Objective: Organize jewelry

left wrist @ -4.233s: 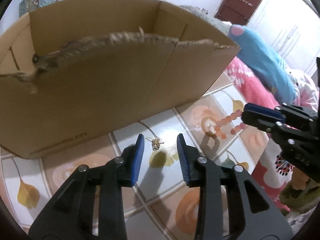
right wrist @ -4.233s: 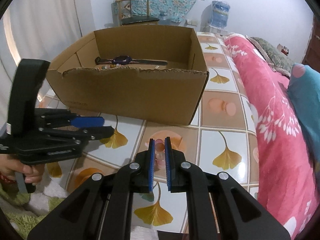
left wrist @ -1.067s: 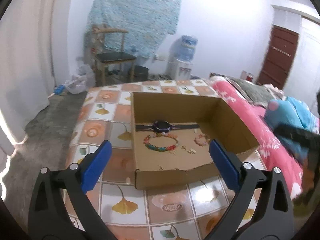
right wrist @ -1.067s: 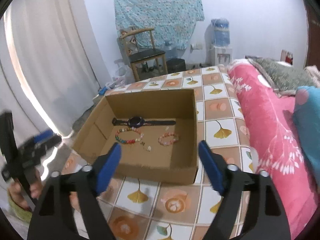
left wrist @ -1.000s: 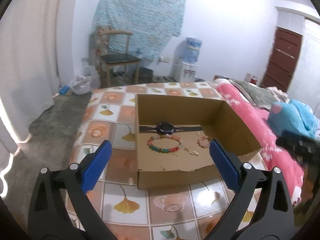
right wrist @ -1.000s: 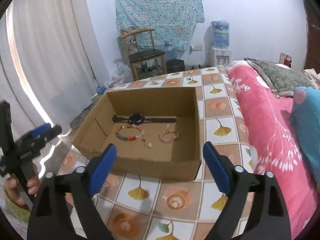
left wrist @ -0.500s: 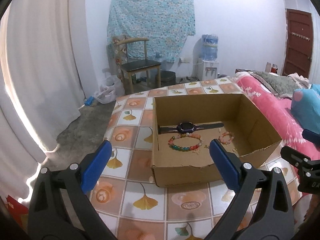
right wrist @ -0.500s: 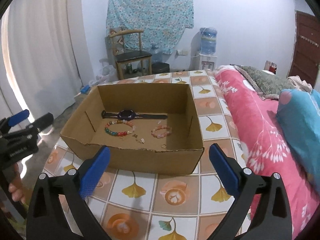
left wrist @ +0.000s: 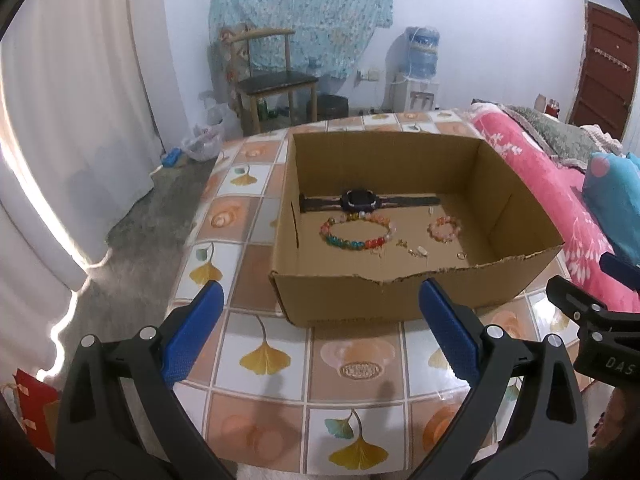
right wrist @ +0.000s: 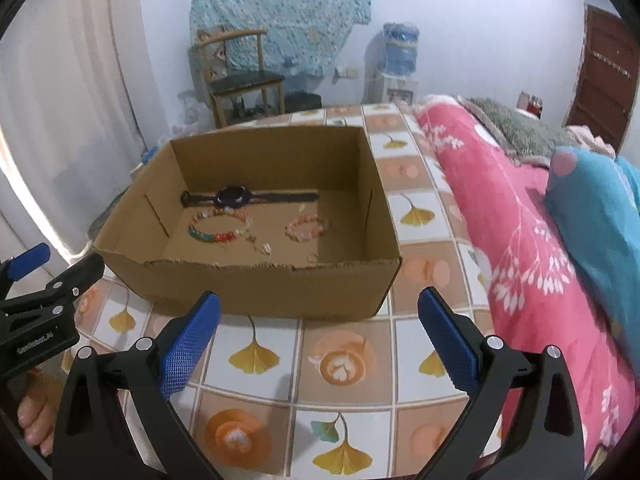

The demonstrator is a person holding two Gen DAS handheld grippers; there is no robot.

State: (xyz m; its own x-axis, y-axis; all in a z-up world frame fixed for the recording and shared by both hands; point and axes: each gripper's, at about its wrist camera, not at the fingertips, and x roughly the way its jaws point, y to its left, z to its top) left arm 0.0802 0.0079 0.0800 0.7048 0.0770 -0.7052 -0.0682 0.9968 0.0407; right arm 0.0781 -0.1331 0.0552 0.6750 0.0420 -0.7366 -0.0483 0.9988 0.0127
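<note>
— Over on the tiled tabletop (left wrist: pixel 264 364), what does each camera catch?

— Left view shows a red bag (left wrist: pixel 34 408) at eight o'clock; right view shows bare toes (right wrist: pixel 36 420) there instead. Each sees the other tool at its edge.

— And the tongs?

— Left gripper (left wrist: pixel 320 332) and right gripper (right wrist: pixel 318 338) both gape wide, nothing between the ribbed blue pads. The right one's jaws have just finished spreading.

— Changed since four seconds back?

— Then the right pinched the pink bead bracelet (right wrist: pixel 306 228); now it lies inside the torn-edged cardboard box (left wrist: pixel 360 296), at twelve o'clock, beside the multicoloured bead bracelet (left wrist: pixel 356 234), black wristwatch (left wrist: pixel 360 200) and small earrings (left wrist: pixel 416 250).
</note>
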